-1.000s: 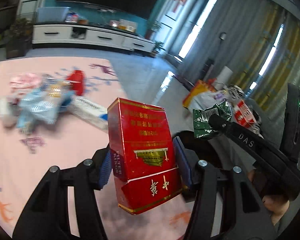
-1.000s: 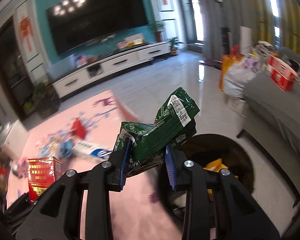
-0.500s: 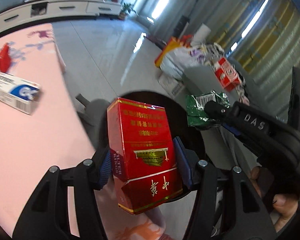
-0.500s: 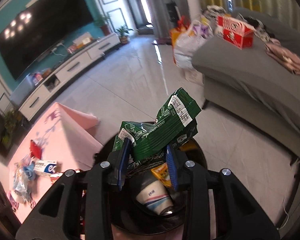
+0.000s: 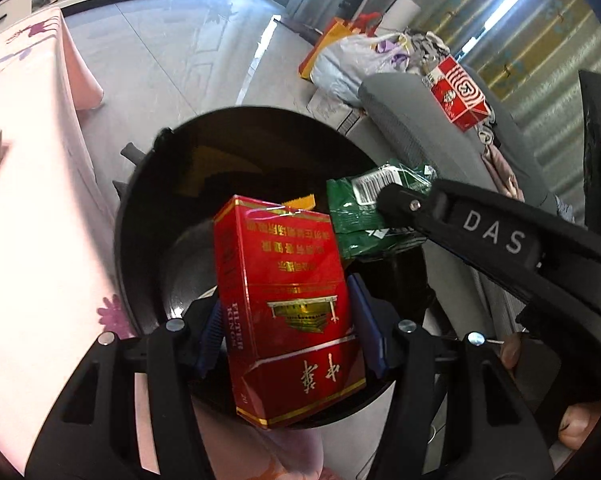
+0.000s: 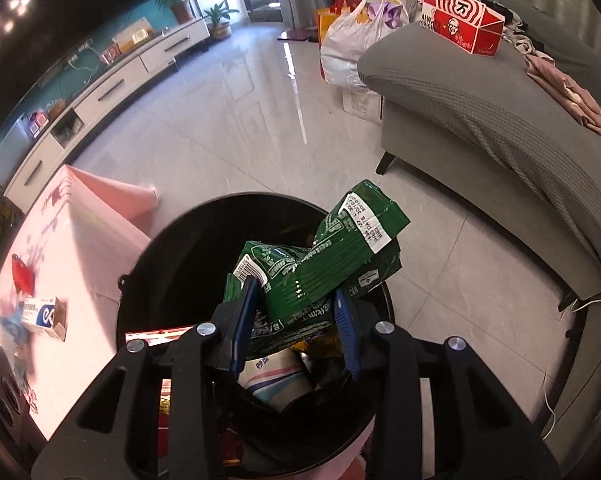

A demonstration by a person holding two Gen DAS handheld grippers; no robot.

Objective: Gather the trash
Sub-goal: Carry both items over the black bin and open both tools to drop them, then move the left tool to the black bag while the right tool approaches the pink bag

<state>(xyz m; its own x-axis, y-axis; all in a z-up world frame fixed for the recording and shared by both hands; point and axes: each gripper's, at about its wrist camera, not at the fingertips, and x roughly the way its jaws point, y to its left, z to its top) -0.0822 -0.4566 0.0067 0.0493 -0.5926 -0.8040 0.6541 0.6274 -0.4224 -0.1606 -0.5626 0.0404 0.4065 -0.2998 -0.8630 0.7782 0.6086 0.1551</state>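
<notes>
My left gripper is shut on a red cigarette pack and holds it above the open mouth of a black round trash bin. My right gripper is shut on a crumpled green snack wrapper and holds it over the same bin. The right gripper and its wrapper also show in the left wrist view. Inside the bin lie a paper cup and yellow wrappers. The red pack's top edge shows at the bin's left rim.
A pink-clothed table stands left of the bin with a white and blue box and a red wrapper on it. A grey sofa with a red carton stands to the right. Bags sit on the tiled floor beyond.
Both grippers have moved from over the pink table to above the black bin, each still holding its item. The bin's contents have come into view.
</notes>
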